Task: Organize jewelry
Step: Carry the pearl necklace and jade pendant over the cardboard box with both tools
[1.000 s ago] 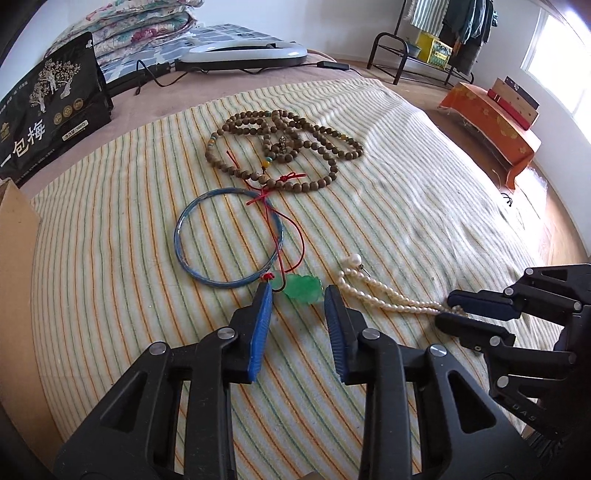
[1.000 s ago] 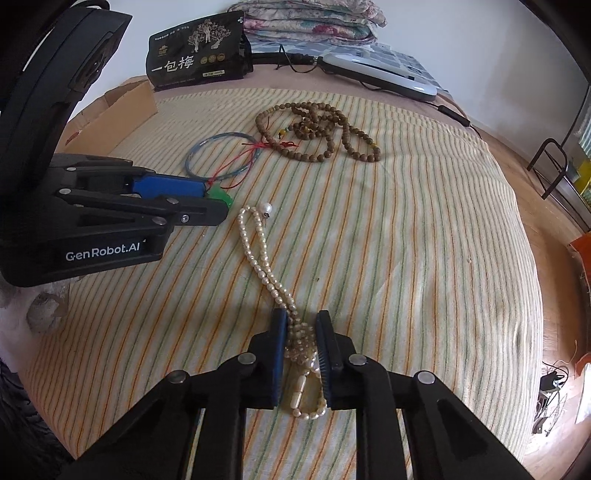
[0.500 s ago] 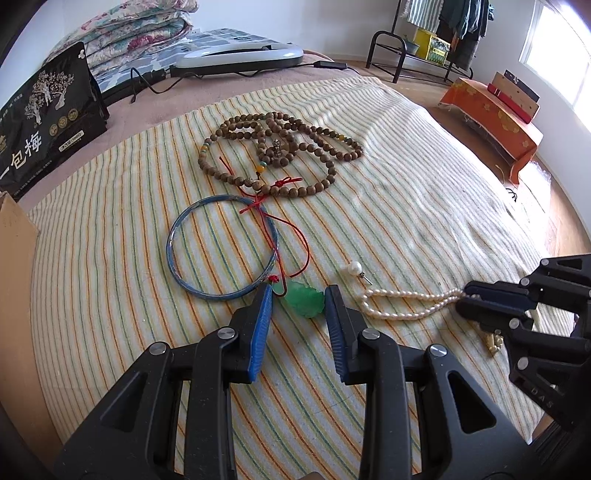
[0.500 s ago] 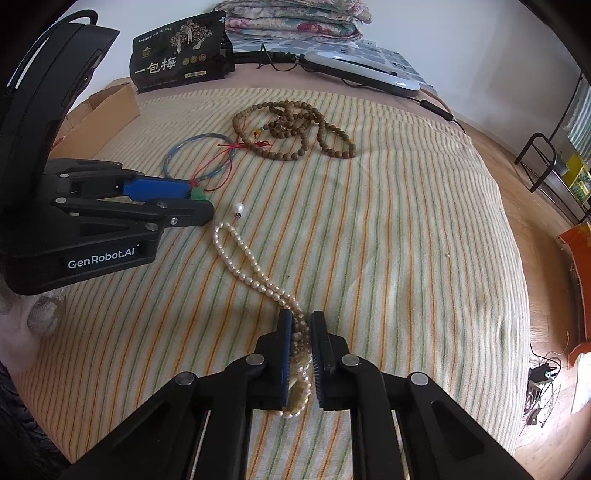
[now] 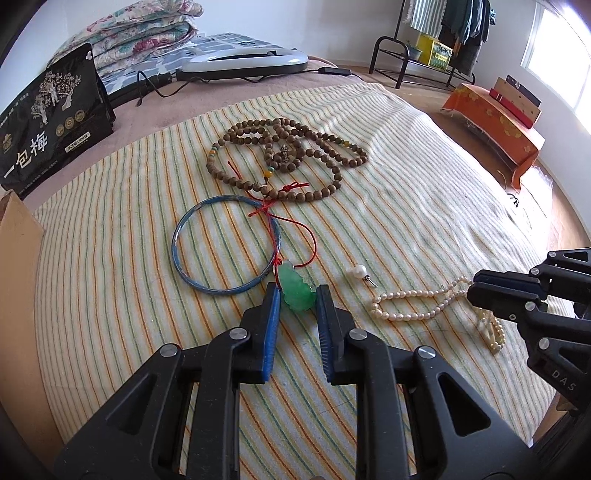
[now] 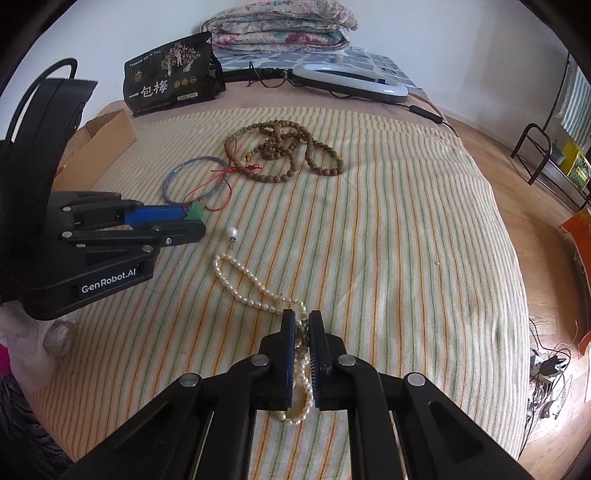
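Observation:
A green jade pendant (image 5: pixel 295 291) on a red cord lies on the striped cloth (image 5: pixel 406 206), between the tips of my open left gripper (image 5: pixel 296 295). The pendant also shows in the right wrist view (image 6: pixel 195 212). My right gripper (image 6: pixel 301 320) is shut on a pearl necklace (image 6: pixel 243 286), whose strand trails left across the cloth (image 6: pixel 388 221). The necklace also shows in the left wrist view (image 5: pixel 413 304). A blue bangle (image 5: pixel 225 245) lies left of the pendant. A brown wooden bead necklace (image 5: pixel 288 158) lies farther back.
A loose pearl pin (image 5: pixel 359 272) lies between pendant and pearl strand. A cardboard box edge (image 5: pixel 14 236) is at the left. A black printed bag (image 5: pixel 48 122), a white-grey device (image 5: pixel 243 61) and folded quilts (image 5: pixel 140 29) stand at the back. Floor lies beyond the right edge.
My right gripper closed fully on the pearl necklace and pulled it to the right, away from the pearl pin. My left gripper moved forward so the green pendant sits between its tips.

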A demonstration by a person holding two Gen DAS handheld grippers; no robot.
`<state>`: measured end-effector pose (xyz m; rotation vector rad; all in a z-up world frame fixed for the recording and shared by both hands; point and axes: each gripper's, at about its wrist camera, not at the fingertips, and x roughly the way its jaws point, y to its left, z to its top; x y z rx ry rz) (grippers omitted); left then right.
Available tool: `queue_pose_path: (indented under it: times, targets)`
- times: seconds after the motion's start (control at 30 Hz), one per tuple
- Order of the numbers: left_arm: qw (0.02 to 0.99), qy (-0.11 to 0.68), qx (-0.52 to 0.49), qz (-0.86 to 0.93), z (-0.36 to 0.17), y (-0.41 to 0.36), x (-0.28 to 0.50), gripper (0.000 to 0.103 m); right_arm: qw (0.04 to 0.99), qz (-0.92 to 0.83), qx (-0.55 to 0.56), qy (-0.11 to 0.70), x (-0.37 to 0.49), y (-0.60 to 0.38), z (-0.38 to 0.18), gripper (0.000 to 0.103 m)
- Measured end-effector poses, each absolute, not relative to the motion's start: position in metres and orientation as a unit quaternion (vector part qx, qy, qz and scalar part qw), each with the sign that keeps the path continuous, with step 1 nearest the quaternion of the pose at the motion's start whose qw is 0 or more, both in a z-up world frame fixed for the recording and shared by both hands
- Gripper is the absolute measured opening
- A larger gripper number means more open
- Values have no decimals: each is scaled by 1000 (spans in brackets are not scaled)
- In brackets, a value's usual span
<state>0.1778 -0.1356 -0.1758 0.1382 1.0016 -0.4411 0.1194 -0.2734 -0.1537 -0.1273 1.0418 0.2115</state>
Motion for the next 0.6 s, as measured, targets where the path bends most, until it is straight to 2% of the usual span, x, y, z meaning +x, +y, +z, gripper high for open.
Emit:
queue_pose_path:
  times: [0.6]
  targets:
    - [873, 433, 21, -221, -120, -109, 163, 18, 898, 118, -14, 424, 112, -279, -97, 4]
